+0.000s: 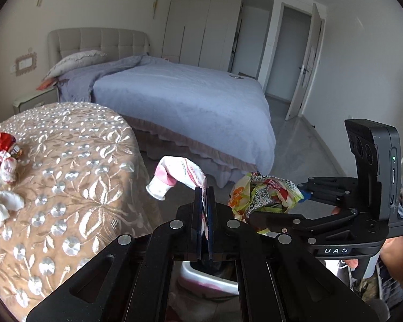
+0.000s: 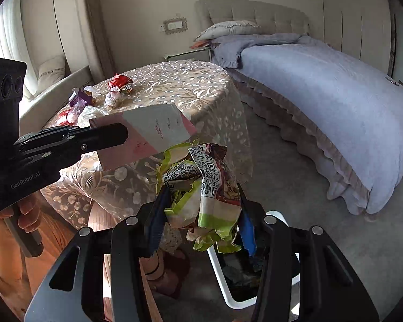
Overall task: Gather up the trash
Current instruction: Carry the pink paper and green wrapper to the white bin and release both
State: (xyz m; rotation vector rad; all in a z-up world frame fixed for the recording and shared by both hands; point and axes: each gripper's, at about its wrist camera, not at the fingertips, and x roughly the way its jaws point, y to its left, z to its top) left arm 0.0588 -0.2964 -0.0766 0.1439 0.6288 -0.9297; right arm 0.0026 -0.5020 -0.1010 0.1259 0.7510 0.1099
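Note:
My left gripper [image 1: 204,191] is shut on a flat pink and white packet [image 1: 180,174], held in the air beside the round table; the packet also shows in the right wrist view [image 2: 153,131]. My right gripper [image 2: 201,201] is shut on a crumpled green and white wrapper [image 2: 198,185] with QR codes; it also shows in the left wrist view [image 1: 263,196]. Both are held above a white trash bin [image 2: 225,284] with a dark liner on the floor. Its rim shows in the left wrist view [image 1: 201,276].
A round table [image 2: 190,91] with a beige embroidered cloth holds a red wrapper [image 2: 119,81], a white wrapper [image 2: 111,99], purple wrappers [image 2: 79,99] and crumpled tissue [image 1: 0,206]. A bed [image 1: 180,96] with a lilac cover stands behind. Grey floor lies between.

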